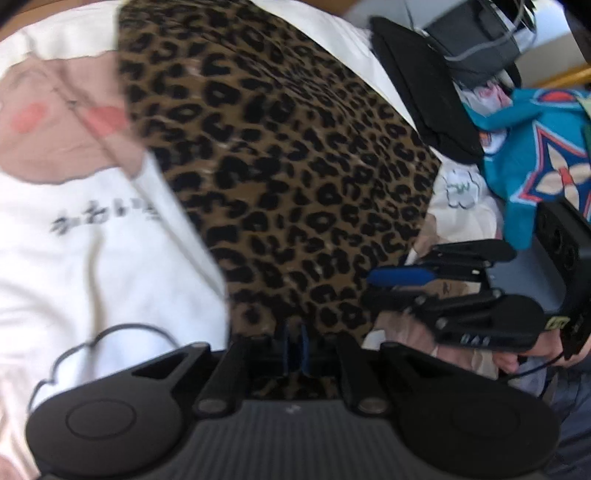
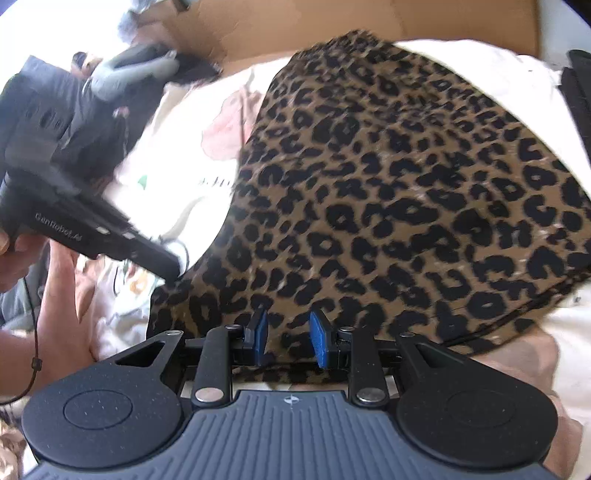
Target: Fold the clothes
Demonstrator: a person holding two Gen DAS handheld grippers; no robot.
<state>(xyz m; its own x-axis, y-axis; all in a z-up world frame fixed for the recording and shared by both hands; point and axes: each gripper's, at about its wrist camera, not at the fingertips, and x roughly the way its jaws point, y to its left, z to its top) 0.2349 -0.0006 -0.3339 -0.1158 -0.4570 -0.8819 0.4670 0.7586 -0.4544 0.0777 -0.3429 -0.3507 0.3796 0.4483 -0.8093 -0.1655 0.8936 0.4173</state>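
A leopard-print garment [image 1: 288, 166] lies spread on a white printed cloth [image 1: 92, 258]. At the bottom of the left wrist view, my left gripper [image 1: 295, 347] is shut, its blue pads pinching the garment's near edge. From the right wrist view its black tip [image 2: 173, 271] meets the left edge of the leopard garment [image 2: 406, 184]. My right gripper [image 2: 290, 336] is open. Its blue pads stand apart, with the garment's near edge lying between them. In the left wrist view the right gripper [image 1: 384, 288] sits at the garment's right corner.
A teal patterned garment [image 1: 535, 155] and a black garment [image 1: 424, 92] lie heaped to the right, below a grey device with cables [image 1: 480, 37]. A brown board [image 2: 369, 22] stands behind the cloth. A person's hand [image 2: 62, 295] holds the left gripper.
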